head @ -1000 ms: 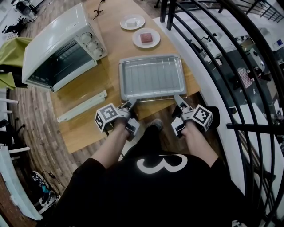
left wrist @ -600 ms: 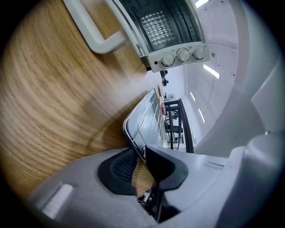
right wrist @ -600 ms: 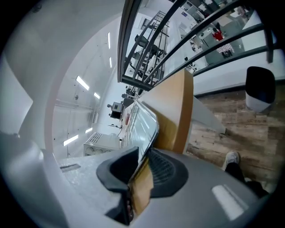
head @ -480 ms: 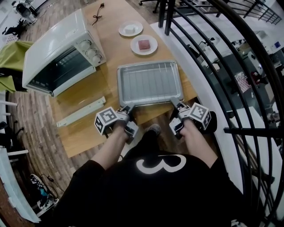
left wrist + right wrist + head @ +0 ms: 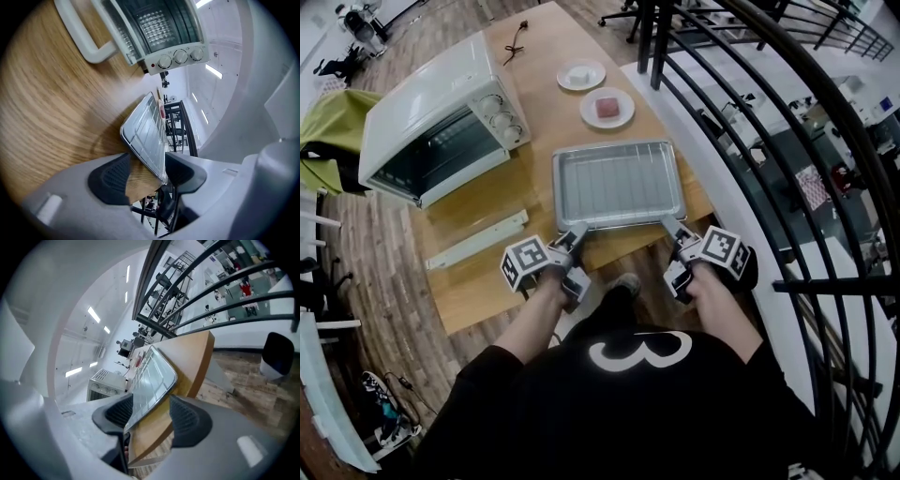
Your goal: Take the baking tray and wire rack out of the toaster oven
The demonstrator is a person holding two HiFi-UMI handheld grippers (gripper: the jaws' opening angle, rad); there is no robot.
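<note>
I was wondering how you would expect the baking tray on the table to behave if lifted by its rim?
The baking tray looks like thin sheet metal: probably stiff and light. Its smooth, shiny rim may slip in a grip. The wire rack lying in it might slide or rattle if tilted.

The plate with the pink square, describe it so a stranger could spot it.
On the light wooden table, look past the silver rectangular baking tray. Two small round white plates sit there; it is the one nearer the tray, holding a pink square, not a white block.
</note>
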